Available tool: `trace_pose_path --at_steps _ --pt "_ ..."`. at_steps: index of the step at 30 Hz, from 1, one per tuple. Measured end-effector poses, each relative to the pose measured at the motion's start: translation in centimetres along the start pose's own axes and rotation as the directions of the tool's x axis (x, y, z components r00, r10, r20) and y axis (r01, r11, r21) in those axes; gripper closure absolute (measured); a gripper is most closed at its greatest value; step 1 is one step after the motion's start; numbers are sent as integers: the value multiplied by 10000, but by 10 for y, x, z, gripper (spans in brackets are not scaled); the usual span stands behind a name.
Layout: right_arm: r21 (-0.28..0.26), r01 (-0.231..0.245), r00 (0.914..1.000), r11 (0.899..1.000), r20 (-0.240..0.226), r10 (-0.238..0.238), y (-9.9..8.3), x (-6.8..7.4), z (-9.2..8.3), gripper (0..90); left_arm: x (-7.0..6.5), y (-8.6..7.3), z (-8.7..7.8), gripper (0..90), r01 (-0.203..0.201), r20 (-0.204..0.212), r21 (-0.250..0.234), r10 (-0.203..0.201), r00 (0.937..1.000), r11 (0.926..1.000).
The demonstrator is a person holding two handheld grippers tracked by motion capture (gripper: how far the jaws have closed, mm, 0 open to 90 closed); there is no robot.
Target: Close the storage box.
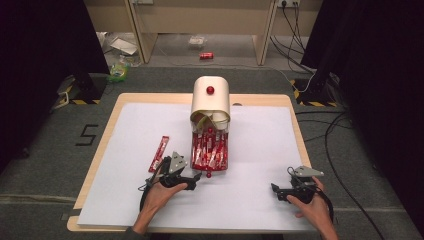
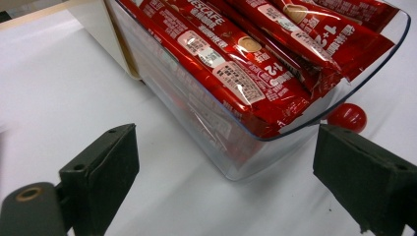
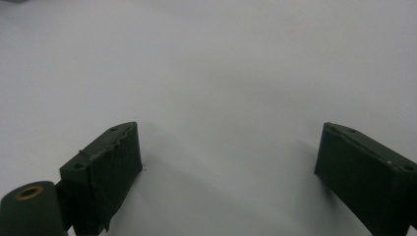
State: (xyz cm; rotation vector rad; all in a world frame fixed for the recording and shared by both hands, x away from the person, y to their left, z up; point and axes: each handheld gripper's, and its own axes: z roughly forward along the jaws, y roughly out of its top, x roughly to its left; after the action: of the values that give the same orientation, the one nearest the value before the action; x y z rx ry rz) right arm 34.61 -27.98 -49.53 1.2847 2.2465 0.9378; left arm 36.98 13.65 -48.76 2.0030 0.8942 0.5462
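A cream dispenser box with a red knob stands at the table's middle. Its clear drawer is pulled out toward me and holds several red coffee stick packets. One loose red packet lies on the white sheet to its left. My left gripper sits at the drawer's front left corner, open. In the left gripper view, the clear drawer wall, the packets and the drawer's red knob lie just beyond the wide jaws of the left gripper. My right gripper rests open at the front right.
A white sheet covers the wooden table. The right gripper faces bare white sheet. Beyond the table are a floor with cables, a red can and black stands at both sides.
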Motion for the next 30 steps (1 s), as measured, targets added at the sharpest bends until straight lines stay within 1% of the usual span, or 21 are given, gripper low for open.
trace_pose_path --at_steps 7,9,17,22,23,27,30 --pt "0 15 10000 10000 4 -15 0 0 0 103 -1 4 1 94 -98 -59 -23 98 9999 9999" --pt "4 -2 10000 10000 -6 2 0 0 0 104 1 5 2 90 15 -40 -31 -15 10000 10000" --pt "-1 13 10000 10000 2 -13 0 0 0 103 4 7 4 73 98 -52 -59 -98 9999 9999" --pt "-2 17 10000 10000 7 -17 0 0 0 104 7 9 6 74 280 -82 -244 -282 9996 9993" --pt "1 15 10000 10000 -2 -15 0 0 0 103 8 10 6 78 424 -22 -360 -425 9991 9985" --pt "8 17 10000 10000 1 -17 0 0 0 103 11 9 8 82 497 -72 -293 -500 9987 9983" --pt "0 16 10000 10000 1 -16 0 0 0 103 13 10 10 87 634 -93 -397 -638 9979 9972"
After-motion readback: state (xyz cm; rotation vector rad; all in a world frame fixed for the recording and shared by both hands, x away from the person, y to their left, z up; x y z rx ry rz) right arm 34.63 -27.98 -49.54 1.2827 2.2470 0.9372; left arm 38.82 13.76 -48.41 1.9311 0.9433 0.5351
